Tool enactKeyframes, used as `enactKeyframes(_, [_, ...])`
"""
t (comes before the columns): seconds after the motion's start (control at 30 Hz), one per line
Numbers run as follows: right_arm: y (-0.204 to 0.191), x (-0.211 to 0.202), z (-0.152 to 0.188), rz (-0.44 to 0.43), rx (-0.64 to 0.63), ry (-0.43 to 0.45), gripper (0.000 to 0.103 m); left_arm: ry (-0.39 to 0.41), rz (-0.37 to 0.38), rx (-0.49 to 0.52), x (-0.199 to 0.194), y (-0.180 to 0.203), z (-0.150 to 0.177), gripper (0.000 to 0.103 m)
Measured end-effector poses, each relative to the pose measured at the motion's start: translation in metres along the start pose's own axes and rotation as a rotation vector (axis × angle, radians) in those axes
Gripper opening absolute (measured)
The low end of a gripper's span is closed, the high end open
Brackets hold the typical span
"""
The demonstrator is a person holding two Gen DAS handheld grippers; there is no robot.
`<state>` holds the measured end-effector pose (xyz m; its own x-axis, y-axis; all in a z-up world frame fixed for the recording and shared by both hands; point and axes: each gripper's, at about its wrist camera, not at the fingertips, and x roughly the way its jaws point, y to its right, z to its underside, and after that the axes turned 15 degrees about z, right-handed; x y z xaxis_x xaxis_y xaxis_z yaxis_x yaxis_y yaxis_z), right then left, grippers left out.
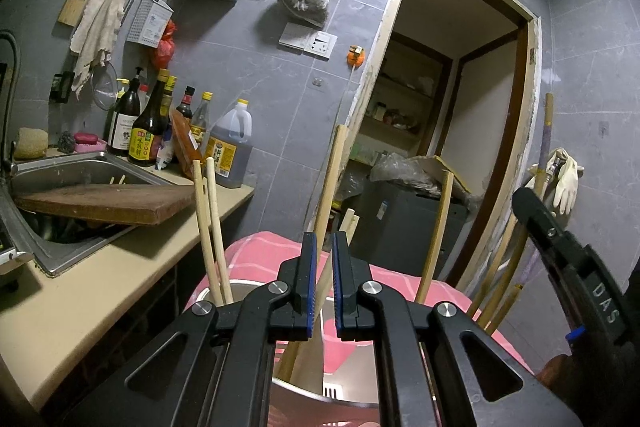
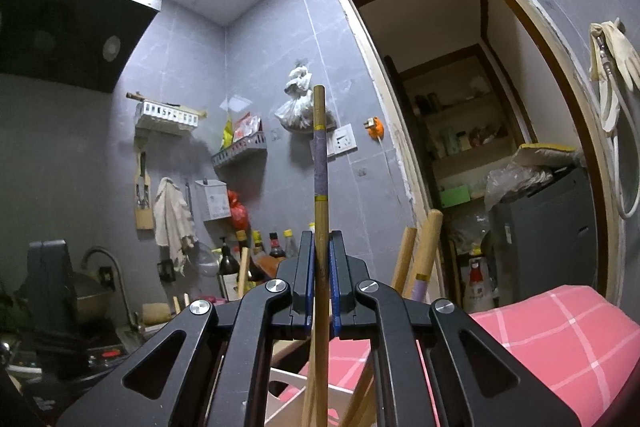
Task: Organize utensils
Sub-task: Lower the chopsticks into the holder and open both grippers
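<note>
A steel utensil holder stands on a pink checked cloth just below my left gripper. Several pale wooden chopsticks stand in it: a pair on the left and one on the right. Another chopstick leans across behind the left jaws, which are shut to a narrow slit and pinch nothing I can make out. My right gripper is shut on a brown chopstick with a purple band, held upright. That gripper and its chopstick also show in the left wrist view.
A steel sink with a wooden cutting board across it sits left, sauce bottles behind it on the beige counter. An open doorway and a black box lie ahead. More sticks lean nearby.
</note>
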<state>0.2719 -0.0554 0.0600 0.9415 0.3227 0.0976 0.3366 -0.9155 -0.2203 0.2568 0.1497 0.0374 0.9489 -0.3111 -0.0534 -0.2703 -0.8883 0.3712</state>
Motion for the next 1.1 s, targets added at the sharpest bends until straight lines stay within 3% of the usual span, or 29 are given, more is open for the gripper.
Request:
enactKeyframes(0.37, [0.001,-0.009,0.001,0.007,-0.028,-0.030,0.008,-0.007,0.002,-0.007,-0.003,0.004,0.003,0.011])
enactKeyframes(0.5, [0.002,-0.015,-0.002,0.013,-0.039,-0.019,0.023,-0.012,0.007,-0.003,-0.005,0.008,0.004,0.015])
enactKeyframes(0.7, [-0.001,-0.018,-0.010,0.030,-0.088,-0.001,0.024,-0.025,0.016,0.009,-0.010,0.015,0.001,0.022])
enactKeyframes(0.83, [0.001,-0.023,-0.020,0.066,-0.116,0.025,0.042,-0.031,0.019,0.011,-0.013,0.019,-0.002,0.032])
enactKeyframes(1.03, [0.013,-0.034,-0.031,0.121,-0.136,0.037,0.051,-0.056,0.018,0.033,-0.017,0.028,-0.003,0.035])
enactKeyframes(1.1, [0.018,-0.039,-0.034,0.138,-0.143,0.031,0.053,-0.062,0.023,0.040,-0.019,0.033,-0.003,0.042])
